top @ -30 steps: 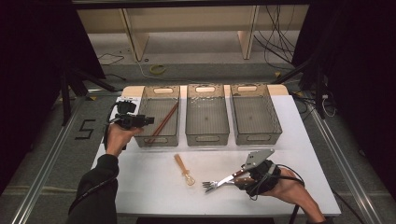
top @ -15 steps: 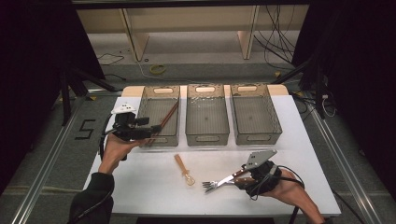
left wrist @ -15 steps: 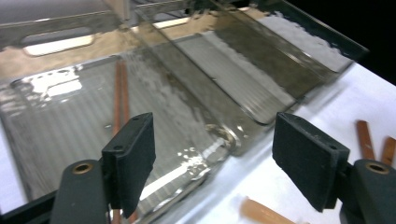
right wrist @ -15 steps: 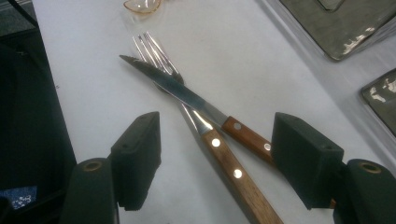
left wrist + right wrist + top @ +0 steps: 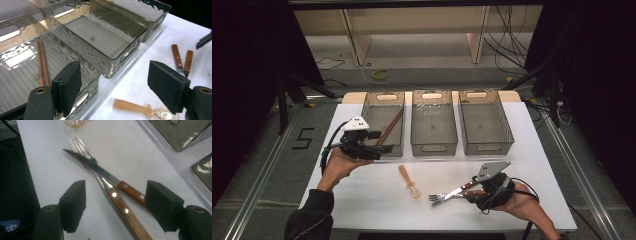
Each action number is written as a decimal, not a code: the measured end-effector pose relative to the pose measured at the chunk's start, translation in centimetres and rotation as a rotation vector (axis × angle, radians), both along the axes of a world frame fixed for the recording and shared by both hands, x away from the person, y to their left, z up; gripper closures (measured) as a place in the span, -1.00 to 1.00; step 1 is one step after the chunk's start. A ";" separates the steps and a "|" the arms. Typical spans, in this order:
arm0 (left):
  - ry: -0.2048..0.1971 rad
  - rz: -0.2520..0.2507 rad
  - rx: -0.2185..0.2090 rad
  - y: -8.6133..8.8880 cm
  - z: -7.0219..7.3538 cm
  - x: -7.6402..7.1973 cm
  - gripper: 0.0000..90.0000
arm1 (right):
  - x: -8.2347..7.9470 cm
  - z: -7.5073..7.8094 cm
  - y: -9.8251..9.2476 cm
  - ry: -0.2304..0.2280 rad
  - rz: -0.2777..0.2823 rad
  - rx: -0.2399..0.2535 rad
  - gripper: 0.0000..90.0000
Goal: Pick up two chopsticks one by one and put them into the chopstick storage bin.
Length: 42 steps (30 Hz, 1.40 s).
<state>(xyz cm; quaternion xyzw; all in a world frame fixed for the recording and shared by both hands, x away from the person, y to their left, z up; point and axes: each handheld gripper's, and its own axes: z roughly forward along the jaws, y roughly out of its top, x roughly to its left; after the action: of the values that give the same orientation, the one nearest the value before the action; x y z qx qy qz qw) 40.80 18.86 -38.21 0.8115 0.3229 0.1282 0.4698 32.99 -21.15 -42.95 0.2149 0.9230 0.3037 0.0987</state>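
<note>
Near the front edge of the white table [image 5: 362, 200], the right gripper [image 5: 472, 191] is resting with its jaws spread wide around a knife [image 5: 100, 171] and a fork [image 5: 110, 192], whose wooden handles are lying between the pads without being pressed. Both handles are reddish brown with bright rivets; the knife's serrated blade is crossing over the fork's shiny neck, and the tines are pointing away from the gripper. Just beyond the tines an amber plastic spoon [image 5: 408, 182] with a clear bowl is lying on the cloth.

Left of the spoon, the left gripper [image 5: 384, 149] is hovering at the near corner of the leftmost of three smoky clear bins [image 5: 384, 100]. Its jaws have just been opening and are standing wide with nothing between them. Two brown chopsticks [image 5: 41, 62] are lying side by side inside that bin.
</note>
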 end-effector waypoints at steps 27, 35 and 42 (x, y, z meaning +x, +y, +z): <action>0.009 -0.145 0.145 -3.5 -1.0 -2.0 -0.44 | 0.0 -0.2 -0.1 0.005 -0.029 0.010 -0.24; 0.015 -0.204 0.208 -4.9 -1.6 -2.3 -0.44 | 0.0 -0.3 -0.3 0.004 -0.035 0.014 -0.24; 0.037 -0.230 0.238 -6.0 -2.5 -2.1 -0.42 | 0.0 -0.3 -0.4 0.005 -0.039 0.012 -0.24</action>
<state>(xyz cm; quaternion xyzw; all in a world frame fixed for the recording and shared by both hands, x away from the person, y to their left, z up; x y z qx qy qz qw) 38.72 12.88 -40.75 0.8953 0.2190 0.0960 0.3758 32.98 -21.54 -43.22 0.2340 0.9170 0.3069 0.1011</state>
